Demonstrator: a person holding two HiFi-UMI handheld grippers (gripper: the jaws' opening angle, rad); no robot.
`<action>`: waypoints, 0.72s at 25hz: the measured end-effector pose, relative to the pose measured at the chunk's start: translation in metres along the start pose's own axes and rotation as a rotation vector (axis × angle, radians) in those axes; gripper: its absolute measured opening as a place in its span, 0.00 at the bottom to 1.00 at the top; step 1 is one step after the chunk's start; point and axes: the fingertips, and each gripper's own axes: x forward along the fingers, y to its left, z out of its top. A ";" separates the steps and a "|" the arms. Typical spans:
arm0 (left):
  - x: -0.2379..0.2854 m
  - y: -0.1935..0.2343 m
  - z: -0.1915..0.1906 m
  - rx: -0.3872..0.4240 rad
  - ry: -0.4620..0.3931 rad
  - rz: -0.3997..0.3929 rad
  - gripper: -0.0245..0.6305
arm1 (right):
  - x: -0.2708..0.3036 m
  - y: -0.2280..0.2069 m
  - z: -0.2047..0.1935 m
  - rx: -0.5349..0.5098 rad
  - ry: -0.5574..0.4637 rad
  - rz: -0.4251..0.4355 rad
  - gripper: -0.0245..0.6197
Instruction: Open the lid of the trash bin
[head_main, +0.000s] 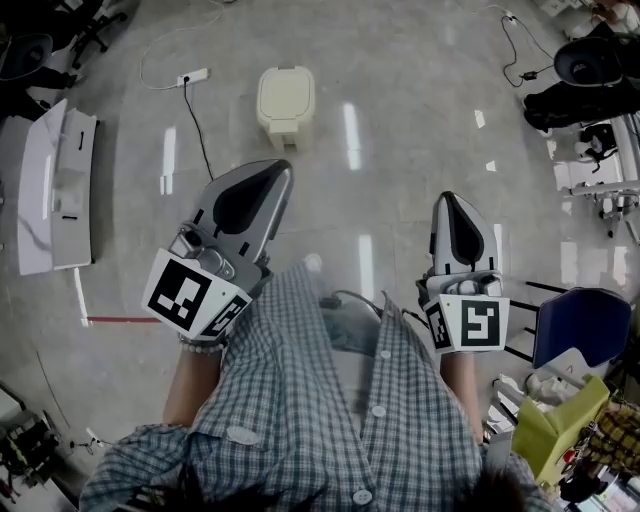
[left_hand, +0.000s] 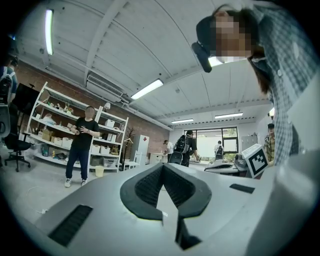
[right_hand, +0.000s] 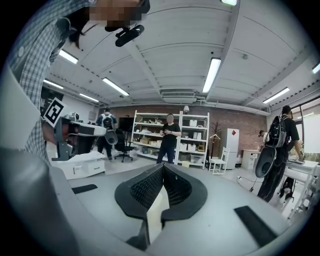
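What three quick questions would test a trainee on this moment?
1. True or false: the cream plastic trash bin stands open.
2. The left gripper is: A) shut on a cable, B) shut and empty, C) open around the bin.
3. Which touches the bin, the left gripper or the right gripper?
Key: 1 false, it is closed. 2 B. 3 neither; both are held well short of it.

Robotics lab workshop, storage shelves (right_hand: 195, 135), brick wall (right_hand: 240, 117), strip lights (right_hand: 212, 74), concrete floor (head_main: 400, 60)
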 end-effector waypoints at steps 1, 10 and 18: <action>0.002 0.004 0.000 0.000 -0.001 -0.005 0.03 | 0.003 0.000 -0.001 0.001 0.002 -0.005 0.06; 0.008 0.026 0.000 -0.004 -0.005 -0.041 0.03 | 0.018 0.009 0.000 -0.005 0.010 -0.041 0.07; 0.018 0.032 -0.003 -0.014 -0.009 -0.049 0.03 | 0.023 0.002 -0.005 -0.007 0.036 -0.054 0.06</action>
